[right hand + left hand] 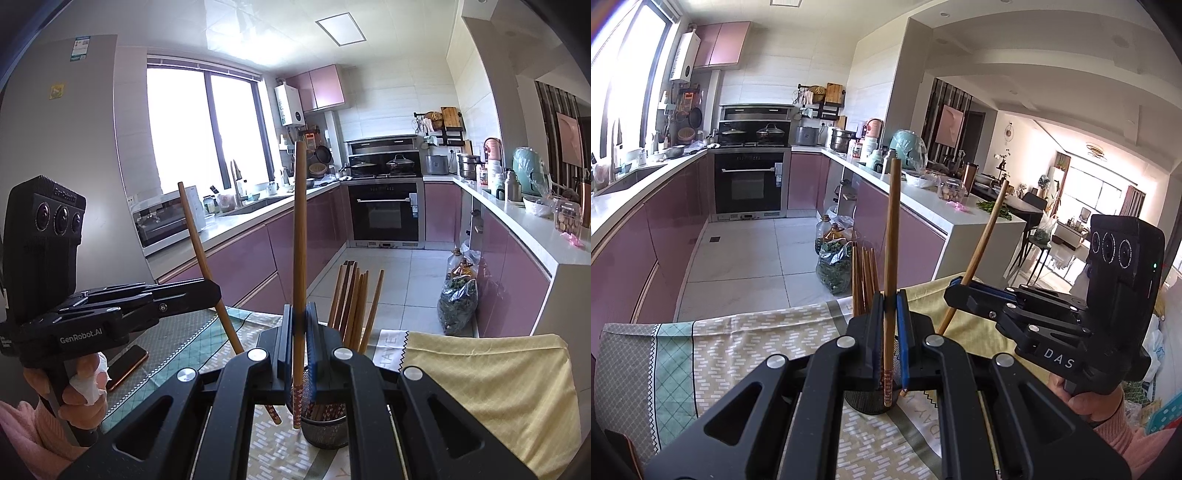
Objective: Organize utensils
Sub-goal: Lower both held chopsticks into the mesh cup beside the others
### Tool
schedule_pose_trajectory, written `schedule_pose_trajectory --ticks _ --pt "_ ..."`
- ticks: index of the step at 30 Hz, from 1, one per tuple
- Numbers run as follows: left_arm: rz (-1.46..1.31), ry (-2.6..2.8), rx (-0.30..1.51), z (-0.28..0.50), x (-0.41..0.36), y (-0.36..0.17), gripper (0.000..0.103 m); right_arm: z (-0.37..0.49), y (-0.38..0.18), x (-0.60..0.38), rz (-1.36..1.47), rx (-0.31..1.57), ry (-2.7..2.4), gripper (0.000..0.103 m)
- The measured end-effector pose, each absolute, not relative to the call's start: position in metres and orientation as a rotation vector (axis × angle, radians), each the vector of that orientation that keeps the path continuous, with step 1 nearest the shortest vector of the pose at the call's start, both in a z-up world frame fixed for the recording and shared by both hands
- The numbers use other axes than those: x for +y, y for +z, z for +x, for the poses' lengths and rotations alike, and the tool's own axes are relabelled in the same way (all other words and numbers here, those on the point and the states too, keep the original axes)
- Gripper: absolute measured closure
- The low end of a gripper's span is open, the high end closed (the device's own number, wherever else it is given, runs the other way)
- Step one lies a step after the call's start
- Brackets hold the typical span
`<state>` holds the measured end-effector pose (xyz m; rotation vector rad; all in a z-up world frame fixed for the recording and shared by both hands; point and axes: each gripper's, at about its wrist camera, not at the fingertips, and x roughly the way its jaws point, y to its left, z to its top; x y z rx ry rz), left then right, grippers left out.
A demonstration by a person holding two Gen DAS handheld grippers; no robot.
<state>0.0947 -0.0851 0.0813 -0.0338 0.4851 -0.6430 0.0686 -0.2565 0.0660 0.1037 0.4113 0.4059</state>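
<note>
My left gripper is shut on a wooden chopstick that stands nearly upright, its patterned lower end down by a dark mesh holder. Several more chopsticks lean in that holder. At the right of this view, my right gripper is shut on a tilted chopstick. In the right wrist view, the right gripper clamps its upright chopstick beside the holder and its bundle of chopsticks. The left gripper pinches a slanted chopstick at the left.
A patterned tablecloth covers the table, with a yellow cloth on its right part. A phone lies near the left hand. Beyond the table's far edge are the kitchen floor, purple cabinets and bags of greens.
</note>
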Motion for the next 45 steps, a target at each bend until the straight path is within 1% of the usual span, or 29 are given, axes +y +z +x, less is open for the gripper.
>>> schedule_pose_trajectory --ticks 15,45 --pt "-0.024 -0.639 0.448 0.092 -0.094 0.091 0.095 0.075 0.065 -0.254 0.108 0.412 0.392 0.097" --pt "-0.018 -0.629 0.502 0.103 -0.101 0.095 0.095 0.103 0.058 -0.259 0.123 0.462 0.367 0.097"
